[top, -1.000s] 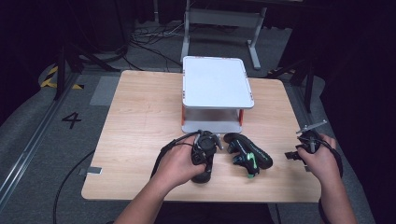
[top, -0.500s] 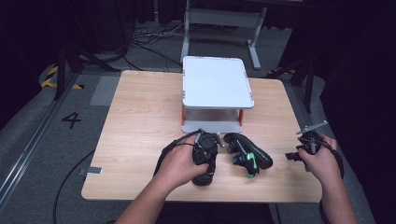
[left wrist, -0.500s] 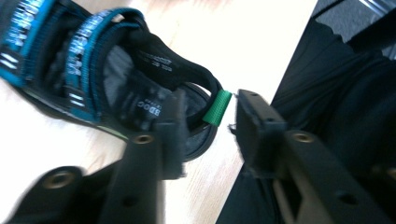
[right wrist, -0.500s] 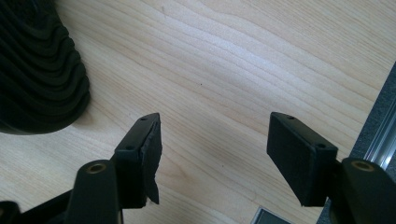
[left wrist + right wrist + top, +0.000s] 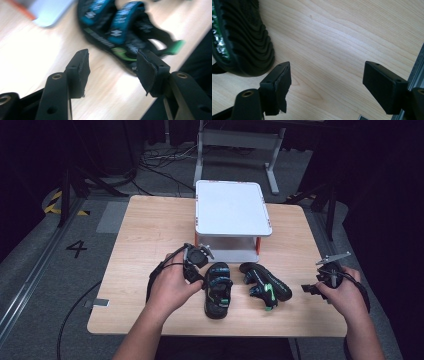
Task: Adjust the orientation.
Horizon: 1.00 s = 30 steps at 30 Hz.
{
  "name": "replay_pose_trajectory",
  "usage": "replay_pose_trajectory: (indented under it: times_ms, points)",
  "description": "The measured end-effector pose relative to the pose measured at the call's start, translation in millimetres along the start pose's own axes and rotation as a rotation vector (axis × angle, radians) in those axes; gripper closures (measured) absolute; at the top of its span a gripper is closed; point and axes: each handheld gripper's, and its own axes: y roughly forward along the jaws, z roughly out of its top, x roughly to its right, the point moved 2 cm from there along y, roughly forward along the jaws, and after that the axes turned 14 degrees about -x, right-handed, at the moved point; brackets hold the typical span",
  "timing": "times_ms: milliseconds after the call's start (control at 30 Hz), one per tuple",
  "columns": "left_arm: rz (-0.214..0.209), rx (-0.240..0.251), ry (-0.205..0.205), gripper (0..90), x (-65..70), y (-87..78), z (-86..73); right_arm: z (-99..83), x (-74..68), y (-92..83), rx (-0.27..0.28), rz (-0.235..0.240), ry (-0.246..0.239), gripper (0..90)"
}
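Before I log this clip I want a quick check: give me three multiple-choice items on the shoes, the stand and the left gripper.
1. Where do the sandals lie?
A. On the white stand
B. On the table in front of the stand
C. On the floor

2. How many sandals are there?
A. One
B. Two
C. Three

3. How is the left gripper?
A. Open, holding nothing
B. Shut on a sandal
C. Shut on the stand

B, the high view shows them on the table before the stand.
B, a second sandal lies beside the first.
A, bare wood shows between its jaws.
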Motion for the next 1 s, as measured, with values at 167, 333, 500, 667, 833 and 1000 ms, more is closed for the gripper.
replay_pose_trajectory:
  times_ms: [167,333,500,667,833,1000]
  points:
    - [0.059,-0.041,-0.077,41.0,-28.0,5.9,-20.6,2.6,-13.5,-3.5,-0.010,0.010,-0.072,26.4]
    - [0.049,-0.081,-0.148,40.1,-51.2,16.4,-42.9,5.2,-22.2,-7.8,-0.005,-0.014,-0.093,27.8]
    - [0.023,-0.090,-0.202,40.9,-71.7,28.4,-58.5,6.1,-28.7,-10.8,0.039,-0.020,-0.123,32.8]
    - [0.036,-0.103,-0.216,37.6,-83.9,39.5,-66.3,7.7,-36.4,-16.3,0.080,0.030,-0.068,38.9]
    - [0.026,-0.134,-0.225,34.7,-87.1,51.2,-71.1,11.0,-49.0,-18.9,0.049,0.054,-0.081,39.2]
    - [0.026,-0.153,-0.225,34.5,-87.1,56.1,-71.0,10.9,-68.8,-22.6,-0.020,0.058,-0.081,43.6]
